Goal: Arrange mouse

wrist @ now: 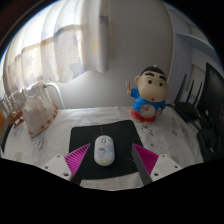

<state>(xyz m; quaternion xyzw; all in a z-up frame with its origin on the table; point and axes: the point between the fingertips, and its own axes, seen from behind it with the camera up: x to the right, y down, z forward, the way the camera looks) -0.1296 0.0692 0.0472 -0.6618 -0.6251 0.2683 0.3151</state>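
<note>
1. Curtains (pixel 75 45) of pale, gathered fabric hang across the back of the scene, behind everything else.
2. Marble-patterned white table (pixel 60 140) carries all the things; its far edge runs below the curtains.
3. Black rectangular mouse mat (pixel 92 138) lies near the table's front edge, in the middle.
4. Cartoon boy figurine (pixel 150 95) in a blue top and red shorts stands upright toward the table's far right corner, well apart from the mat.
5. Clear bag (pixel 38 108) sits near the table's far left corner.
6. Gripper (pixel 105 160) holds its magenta-padded fingers (pixel 76 158) apart, one at each side.
7. White computer mouse (pixel 105 150) rests on the mat between the fingers, with a gap at either side.
</note>
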